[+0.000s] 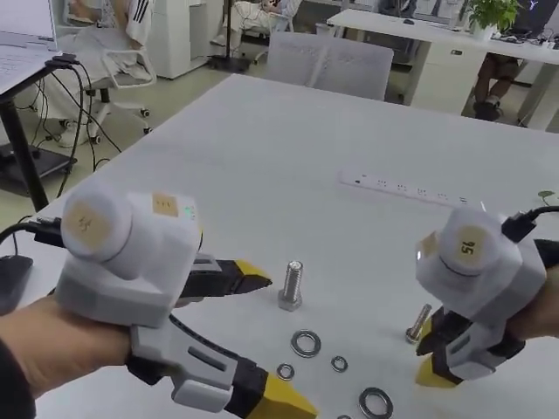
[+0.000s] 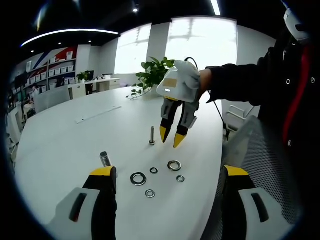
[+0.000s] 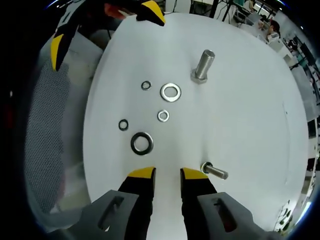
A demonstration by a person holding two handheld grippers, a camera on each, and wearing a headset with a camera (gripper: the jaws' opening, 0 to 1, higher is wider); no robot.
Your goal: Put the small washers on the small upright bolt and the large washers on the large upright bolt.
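We are holding the left tongs (image 1: 284, 345) spread wide; the right tongs (image 3: 167, 173), labelled "95" (image 1: 472, 247), slightly parted, at the washers' (image 1: 306, 343) three o'clock.

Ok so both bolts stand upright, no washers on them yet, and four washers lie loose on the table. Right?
One slip: the count. Five washers lie loose on the table, two large and three small; the right gripper view shows them all. The rest holds: the large bolt and the small bolt stand upright with no washers on them yet.

white table (image 1: 262, 148) — power strip (image 1: 403, 188), grey chair (image 1: 327, 63) behind.
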